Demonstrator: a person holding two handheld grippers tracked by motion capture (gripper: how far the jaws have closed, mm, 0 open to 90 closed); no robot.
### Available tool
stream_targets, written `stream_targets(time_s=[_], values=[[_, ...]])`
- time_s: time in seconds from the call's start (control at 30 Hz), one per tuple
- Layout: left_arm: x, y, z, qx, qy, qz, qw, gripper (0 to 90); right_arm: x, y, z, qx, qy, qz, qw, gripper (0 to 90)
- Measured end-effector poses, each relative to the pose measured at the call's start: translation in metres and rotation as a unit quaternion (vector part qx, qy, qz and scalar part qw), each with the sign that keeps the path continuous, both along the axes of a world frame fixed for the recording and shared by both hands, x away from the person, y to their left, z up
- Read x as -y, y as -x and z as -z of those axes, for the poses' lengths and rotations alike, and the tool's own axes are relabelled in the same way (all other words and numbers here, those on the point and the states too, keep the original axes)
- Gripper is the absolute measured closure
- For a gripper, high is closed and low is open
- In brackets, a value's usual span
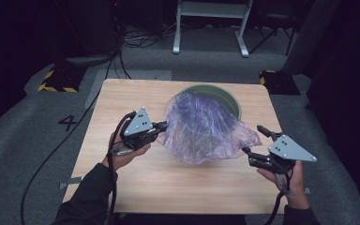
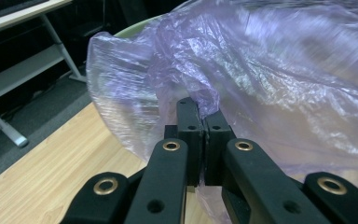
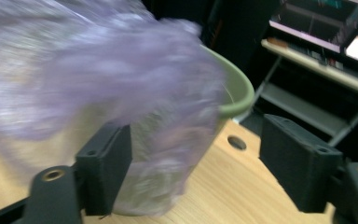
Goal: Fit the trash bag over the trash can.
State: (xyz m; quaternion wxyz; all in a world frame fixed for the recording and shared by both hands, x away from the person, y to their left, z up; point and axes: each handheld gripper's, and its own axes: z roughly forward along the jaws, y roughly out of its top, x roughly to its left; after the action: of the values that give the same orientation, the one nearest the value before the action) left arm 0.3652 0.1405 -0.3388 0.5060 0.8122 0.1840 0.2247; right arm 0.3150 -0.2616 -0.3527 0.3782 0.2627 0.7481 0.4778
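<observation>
bag (image 2: pixel 261 74) pinched in l hand-held gripper (image 2: pixel 204 116)

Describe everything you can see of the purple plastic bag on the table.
The plastic bag is thin, see-through and pale purple, crinkled all over with shiny folds. It is draped over the near side of a green bin on the wooden table, and billows out toward the person. The left gripper is shut on a bunched fold at the bag's left edge. The right gripper is open at the bag's right corner, with film lying against one jaw.
</observation>
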Motion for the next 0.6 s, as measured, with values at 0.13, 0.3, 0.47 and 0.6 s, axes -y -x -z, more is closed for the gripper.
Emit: stream_targets(time_s=[0.13,0.3,0.47,0.6], values=[[0.002,0.006,-0.002,0.005,-0.005,0.005,1.0,87.9,-0.001,0.014,-0.006,0.026,0.012,-0.027,0.9993,23.5],[0.001,0.005,-0.007,0.007,-0.002,0.0,1.0,86.4,-0.007,0.023,-0.022,0.068,0.04,-0.015,0.9967,29.6],[0.001,-0.006,-0.007,-0.005,0.0,-0.016,0.9999,85.0,-0.011,0.008,-0.03,0.083,0.058,-0.029,0.9944,69.4],[0.001,-0.018,-0.004,-0.012,-0.01,-0.032,0.9994,85.0,-0.006,-0.014,-0.033,0.06,0.028,-0.022,0.9976,85.5]])
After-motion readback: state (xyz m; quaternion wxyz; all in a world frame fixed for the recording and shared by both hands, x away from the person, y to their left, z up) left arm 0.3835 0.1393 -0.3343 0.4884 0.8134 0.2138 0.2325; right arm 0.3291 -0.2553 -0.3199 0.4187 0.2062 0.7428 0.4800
